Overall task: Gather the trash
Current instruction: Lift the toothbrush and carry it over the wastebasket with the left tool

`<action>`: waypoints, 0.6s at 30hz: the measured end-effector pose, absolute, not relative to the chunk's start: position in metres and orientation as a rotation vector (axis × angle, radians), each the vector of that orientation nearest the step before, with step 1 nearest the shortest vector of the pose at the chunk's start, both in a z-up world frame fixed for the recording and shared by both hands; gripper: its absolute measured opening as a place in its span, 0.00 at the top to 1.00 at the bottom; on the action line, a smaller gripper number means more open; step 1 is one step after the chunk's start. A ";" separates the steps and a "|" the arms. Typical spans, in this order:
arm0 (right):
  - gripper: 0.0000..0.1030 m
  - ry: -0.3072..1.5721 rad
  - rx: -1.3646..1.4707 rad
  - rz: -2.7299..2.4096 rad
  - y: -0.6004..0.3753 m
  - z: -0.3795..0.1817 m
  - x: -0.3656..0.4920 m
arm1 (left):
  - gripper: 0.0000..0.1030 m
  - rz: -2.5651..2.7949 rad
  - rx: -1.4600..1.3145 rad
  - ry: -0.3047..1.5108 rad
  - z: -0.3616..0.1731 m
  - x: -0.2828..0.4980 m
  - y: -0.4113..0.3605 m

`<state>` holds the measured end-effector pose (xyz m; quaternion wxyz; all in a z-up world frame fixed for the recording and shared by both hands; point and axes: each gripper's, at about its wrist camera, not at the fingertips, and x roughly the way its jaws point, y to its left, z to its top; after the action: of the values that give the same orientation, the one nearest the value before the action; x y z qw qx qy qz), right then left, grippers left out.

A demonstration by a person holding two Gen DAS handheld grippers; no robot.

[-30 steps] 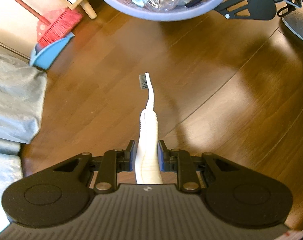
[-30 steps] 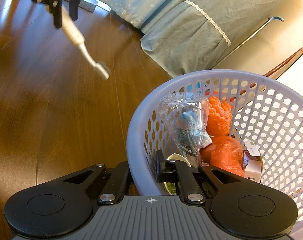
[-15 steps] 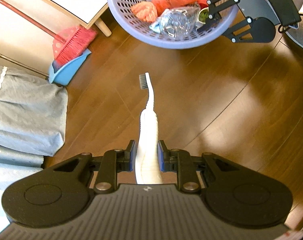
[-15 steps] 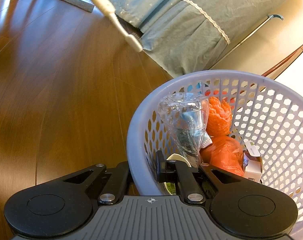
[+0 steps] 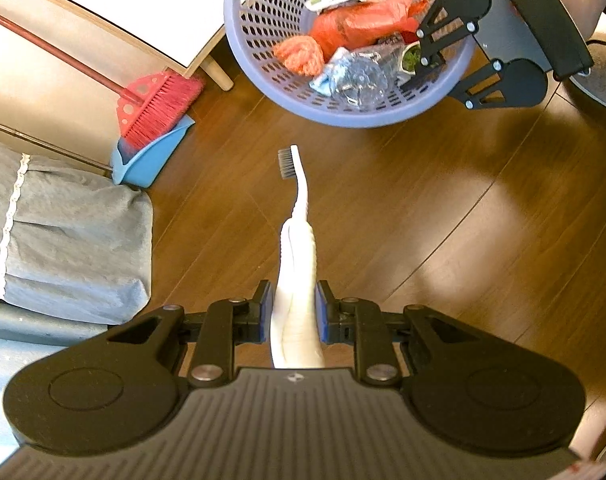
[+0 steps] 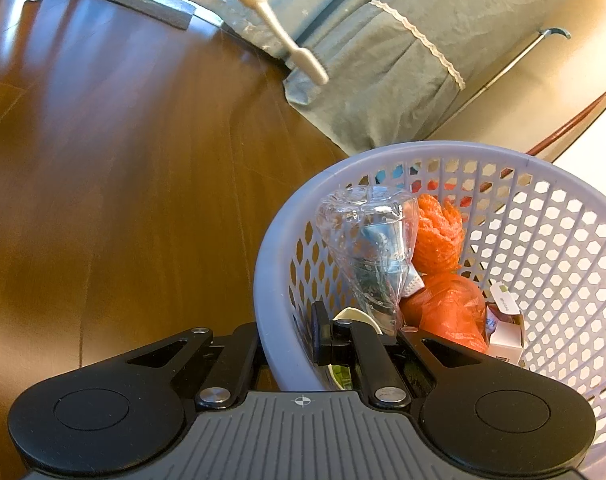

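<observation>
Two grippers are working over a brown wood floor [image 5: 443, 216]: the left gripper [image 5: 293, 306] is clamping a white toothbrush [image 5: 297, 264] by its handle, bristles pointing toward the lavender basket [image 5: 263, 60]. The right gripper [image 6: 293, 340] is pinching that basket's near rim. A red broom [image 5: 155, 104] in a blue dustpan [image 5: 151, 152] and grey bedding [image 5: 63, 240] are lying to the left, clear of the open floor between toothbrush and basket.

One toothbrush [image 5: 297, 248], one basket [image 5: 255, 60], one broom [image 5: 155, 108], one dustpan [image 5: 147, 156], two grippers.
</observation>
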<state>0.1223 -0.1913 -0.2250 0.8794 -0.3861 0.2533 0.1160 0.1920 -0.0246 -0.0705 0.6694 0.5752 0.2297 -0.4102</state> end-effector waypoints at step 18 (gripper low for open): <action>0.96 0.484 -0.812 0.468 -0.154 -0.212 0.116 | 0.82 -0.870 1.277 0.541 -0.047 0.186 -0.009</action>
<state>0.1159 -0.1543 -0.2125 0.8641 -0.3876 0.2308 0.2232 0.1860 -0.0088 -0.0471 0.6831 0.5697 0.2412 -0.3881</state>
